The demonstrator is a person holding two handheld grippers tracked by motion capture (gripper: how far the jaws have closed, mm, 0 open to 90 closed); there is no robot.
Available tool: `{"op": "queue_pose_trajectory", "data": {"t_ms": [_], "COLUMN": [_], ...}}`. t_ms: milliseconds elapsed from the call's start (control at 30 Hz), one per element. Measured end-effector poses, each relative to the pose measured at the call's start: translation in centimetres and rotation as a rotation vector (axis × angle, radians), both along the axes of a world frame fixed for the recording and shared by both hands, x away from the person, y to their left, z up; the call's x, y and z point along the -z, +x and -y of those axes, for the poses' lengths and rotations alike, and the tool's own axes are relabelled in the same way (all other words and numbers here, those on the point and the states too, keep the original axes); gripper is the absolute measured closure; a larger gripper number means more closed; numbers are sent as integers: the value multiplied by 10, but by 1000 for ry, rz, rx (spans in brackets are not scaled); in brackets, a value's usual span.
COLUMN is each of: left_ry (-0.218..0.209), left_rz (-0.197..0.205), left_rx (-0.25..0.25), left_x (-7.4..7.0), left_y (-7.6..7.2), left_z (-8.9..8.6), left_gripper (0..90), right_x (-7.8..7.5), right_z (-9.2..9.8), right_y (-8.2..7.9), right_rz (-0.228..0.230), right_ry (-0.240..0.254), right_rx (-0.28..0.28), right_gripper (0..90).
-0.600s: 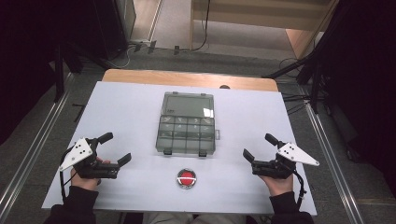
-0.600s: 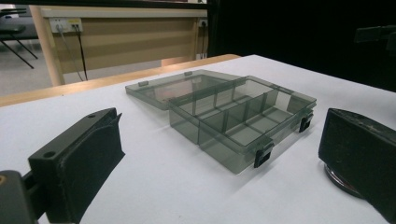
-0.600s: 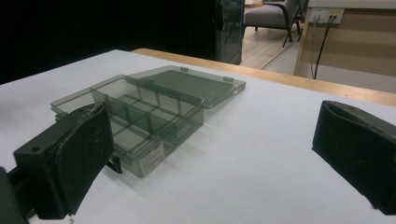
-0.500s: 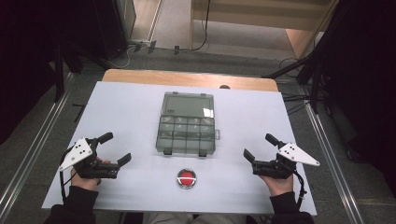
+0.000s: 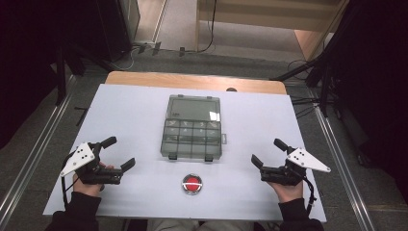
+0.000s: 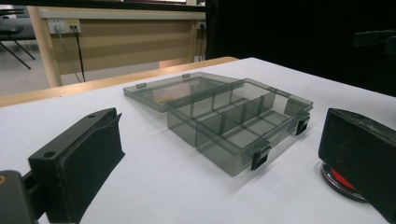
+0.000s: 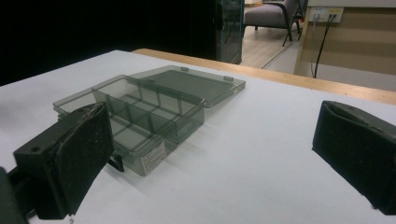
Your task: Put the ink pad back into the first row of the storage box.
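A smoke-grey clear plastic compartment box lies in the middle of the white table, its lid folded flat away from me and its several compartments bare. A small round red-topped disc sits in front of it, partly behind a jaw in the left gripper view. My left gripper rests at the near left, open, nothing between its jaws. My right gripper rests at the near right, open and empty too.
The table's wooden far edge borders a grey floor with cables. Metal rails run along both sides. A beige wall unit with sockets and a chair stand beyond the table.
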State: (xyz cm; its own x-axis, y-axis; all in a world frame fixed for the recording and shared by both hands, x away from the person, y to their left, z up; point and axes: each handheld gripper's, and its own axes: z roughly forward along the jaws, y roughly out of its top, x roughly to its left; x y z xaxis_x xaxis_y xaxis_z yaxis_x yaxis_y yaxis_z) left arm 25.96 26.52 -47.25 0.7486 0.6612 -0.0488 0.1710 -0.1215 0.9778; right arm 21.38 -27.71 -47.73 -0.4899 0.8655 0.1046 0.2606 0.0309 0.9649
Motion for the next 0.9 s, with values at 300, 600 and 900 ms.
{"op": "queue_pose_trajectory", "data": {"t_ms": [300, 600, 900], "left_ry": [1, 2, 1], "left_rz": [-2, -4, -7], "left_rx": [3, 6, 8], "left_x": [0, 0, 0], "left_y": [0, 0, 0], "left_z": [0, 1, 1], "left_gripper": [0, 0, 0], "right_x": [2, 4, 6], "right_z": [-6, -12, -19], "right_y": [1, 1, 1], "right_rz": [-10, -23, -38], "right_ry": [-25, -43, -62], "right_rx": [-20, -48, -83], "right_gripper": [0, 0, 0]}}
